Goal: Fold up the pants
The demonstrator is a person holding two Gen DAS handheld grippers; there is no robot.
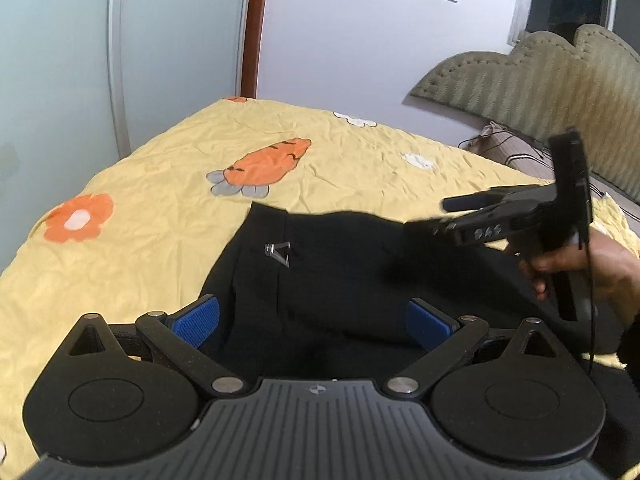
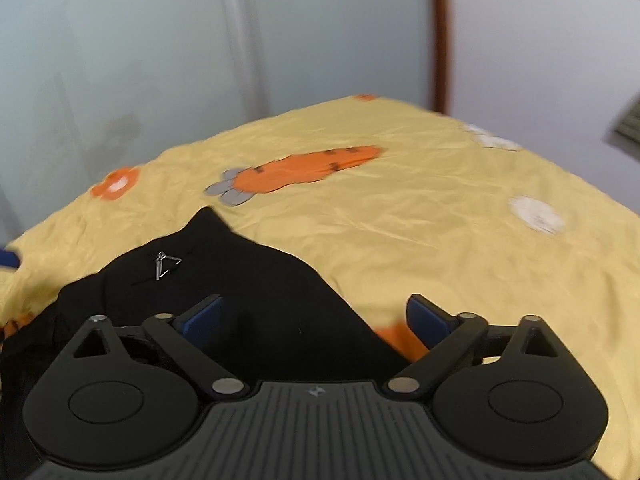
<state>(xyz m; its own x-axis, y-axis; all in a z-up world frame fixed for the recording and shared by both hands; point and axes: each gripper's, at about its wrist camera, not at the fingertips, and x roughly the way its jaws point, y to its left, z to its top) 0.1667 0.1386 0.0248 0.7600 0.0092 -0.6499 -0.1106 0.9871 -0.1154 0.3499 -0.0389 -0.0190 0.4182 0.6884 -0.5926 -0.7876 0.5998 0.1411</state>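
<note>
Black pants (image 1: 336,280) with a small silver logo (image 1: 278,252) lie on a yellow bedspread (image 1: 160,208). My left gripper (image 1: 312,316) is open, its blue pads (image 1: 198,318) spread over the near edge of the pants. My right gripper (image 1: 444,214) shows in the left wrist view at the right, held by a hand above the pants' right side. In the right wrist view the right gripper (image 2: 314,316) is open and empty above the pants (image 2: 224,288), whose corner points away; the logo (image 2: 164,266) is visible.
The bedspread has a carrot print (image 1: 266,162) and an orange flower (image 1: 78,218). An upholstered headboard (image 1: 532,80) and pillow (image 1: 508,140) are at the right. A glass wardrobe door (image 1: 60,60) and wall stand behind the bed.
</note>
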